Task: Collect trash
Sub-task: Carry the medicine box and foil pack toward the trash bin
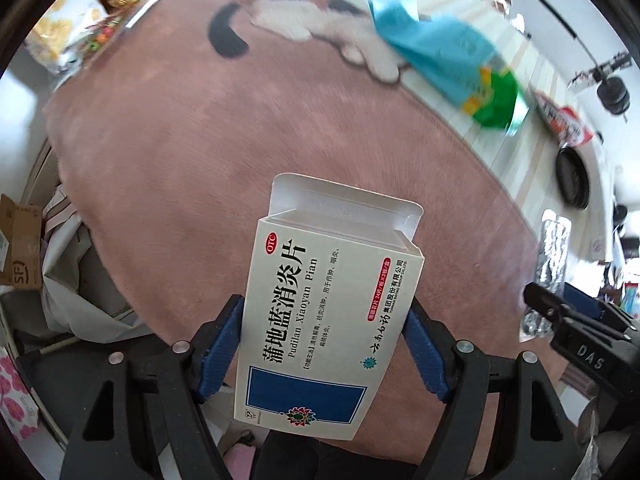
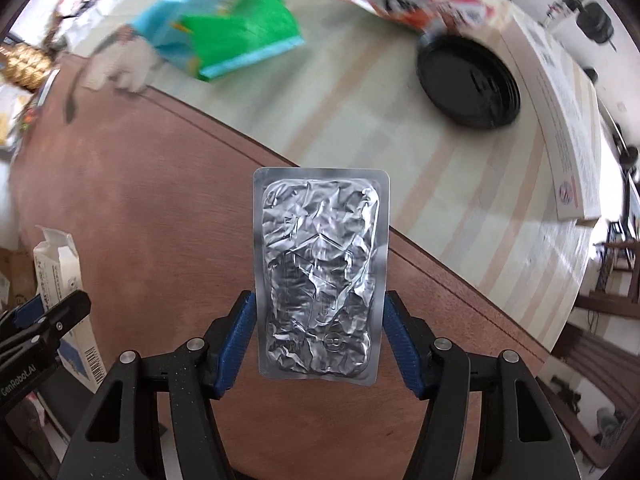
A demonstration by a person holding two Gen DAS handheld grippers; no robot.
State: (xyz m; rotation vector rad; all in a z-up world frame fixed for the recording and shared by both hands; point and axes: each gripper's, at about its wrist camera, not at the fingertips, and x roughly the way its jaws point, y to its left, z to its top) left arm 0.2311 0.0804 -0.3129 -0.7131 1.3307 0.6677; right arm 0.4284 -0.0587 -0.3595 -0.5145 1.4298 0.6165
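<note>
My left gripper (image 1: 326, 312) is shut on a white medicine box (image 1: 332, 312) with Chinese print and its top flap open, held above a pink cat-print rug (image 1: 168, 152). My right gripper (image 2: 318, 300) is shut on a crumpled silver blister pack (image 2: 320, 272), held above the same rug (image 2: 140, 200). In the right wrist view the left gripper (image 2: 44, 320) and its box (image 2: 64, 280) show at the left edge. In the left wrist view the right gripper (image 1: 576, 340) and the blister pack (image 1: 554, 248) show at the right edge.
On the pale floor lie a blue and green snack bag (image 2: 232, 24), also in the left wrist view (image 1: 452, 56), a red and white wrapper (image 2: 408, 0), and a black round lid (image 2: 468, 80). A white flat box (image 2: 568, 128) lies right. Cardboard (image 1: 20, 248) sits left.
</note>
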